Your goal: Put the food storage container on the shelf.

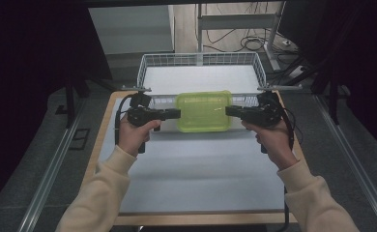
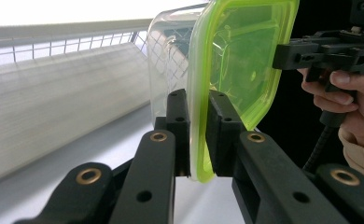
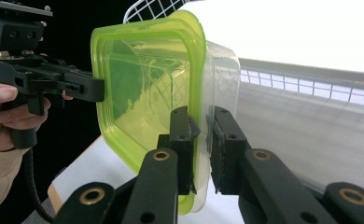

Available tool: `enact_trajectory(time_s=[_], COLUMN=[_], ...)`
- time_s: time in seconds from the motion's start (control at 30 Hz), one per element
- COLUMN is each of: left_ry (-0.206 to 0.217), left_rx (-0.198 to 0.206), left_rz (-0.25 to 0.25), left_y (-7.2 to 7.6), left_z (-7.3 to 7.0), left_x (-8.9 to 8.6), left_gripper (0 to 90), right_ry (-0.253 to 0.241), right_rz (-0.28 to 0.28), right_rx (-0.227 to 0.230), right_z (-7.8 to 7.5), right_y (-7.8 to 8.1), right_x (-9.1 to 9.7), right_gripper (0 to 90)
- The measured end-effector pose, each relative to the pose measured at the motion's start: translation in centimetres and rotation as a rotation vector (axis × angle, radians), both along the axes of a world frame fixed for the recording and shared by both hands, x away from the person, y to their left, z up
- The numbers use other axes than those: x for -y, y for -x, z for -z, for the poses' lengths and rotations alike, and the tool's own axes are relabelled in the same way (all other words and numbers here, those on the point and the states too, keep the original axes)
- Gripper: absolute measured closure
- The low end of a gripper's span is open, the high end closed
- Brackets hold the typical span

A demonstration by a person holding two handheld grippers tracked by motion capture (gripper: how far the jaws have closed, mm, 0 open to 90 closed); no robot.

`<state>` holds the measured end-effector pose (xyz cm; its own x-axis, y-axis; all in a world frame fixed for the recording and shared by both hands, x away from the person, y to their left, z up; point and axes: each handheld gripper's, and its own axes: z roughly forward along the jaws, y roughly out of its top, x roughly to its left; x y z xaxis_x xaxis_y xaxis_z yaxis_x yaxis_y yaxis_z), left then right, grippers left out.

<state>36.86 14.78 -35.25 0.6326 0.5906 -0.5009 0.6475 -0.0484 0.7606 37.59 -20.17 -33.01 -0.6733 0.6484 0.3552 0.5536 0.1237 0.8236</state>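
A clear plastic food container with a bright green lid (image 1: 203, 110) hangs above the white table top, carried from both ends. My left gripper (image 1: 176, 114) is shut on the lid's left rim; in the left gripper view its pads (image 2: 217, 135) pinch the green lid (image 2: 245, 60) edge. My right gripper (image 1: 229, 111) is shut on the right rim, and the right gripper view has its pads (image 3: 182, 140) clamped on the lid (image 3: 143, 88) edge, with the clear tub (image 3: 220, 74) behind. Each gripper view also catches the other hand's gripper (image 2: 320, 51) (image 3: 35, 74) farther off.
A white wire basket (image 1: 201, 60) with a pale floor stands just beyond the container at the table's far edge. The white table top (image 1: 196, 169) stretches toward the person, with a wooden border (image 1: 99, 145). Cables and a metal frame lie on the floor behind.
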Motion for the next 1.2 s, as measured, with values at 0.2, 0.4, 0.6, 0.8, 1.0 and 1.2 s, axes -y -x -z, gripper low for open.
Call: enact_trajectory(time_s=[0.2, 0.4, 0.6, 0.8, 1.0, 1.2], left_ry=[0.006, 0.013, 0.006, -0.011, -0.032, -0.050], left_rx=[-0.002, -0.008, -0.010, -0.002, -0.018, -0.044], left_rz=[0.004, 0.002, -0.003, -0.010, -0.021, -0.048], left_y=[-1.2, -2.6, -3.9, -5.2, -7.1, -9.5], left_z=[-0.6, -1.3, -2.1, -3.0, -3.9, -4.4], left_x=[0.0, -0.1, -0.2, -0.2, -0.2, -0.2], left_gripper=[81.3, 81.2, 81.2, 81.1, 81.0, 80.6], right_ry=[-0.005, 0.009, 0.007, 0.000, 0.003, 0.008], right_rz=[0.007, 0.018, 0.030, 0.037, 0.048, 0.068], right_rx=[-0.004, 0.002, 0.002, -0.002, -0.015, -0.033], right_z=[-0.5, -1.6, -2.2, -2.8, -3.6, -4.1], right_y=[-1.0, -2.2, -3.3, -4.5, -6.5, -8.6], right_x=[0.1, -0.2, -0.4, -0.4, -0.7, -1.1], right_gripper=[80.4, 80.4, 80.4, 80.4, 80.4, 80.3])
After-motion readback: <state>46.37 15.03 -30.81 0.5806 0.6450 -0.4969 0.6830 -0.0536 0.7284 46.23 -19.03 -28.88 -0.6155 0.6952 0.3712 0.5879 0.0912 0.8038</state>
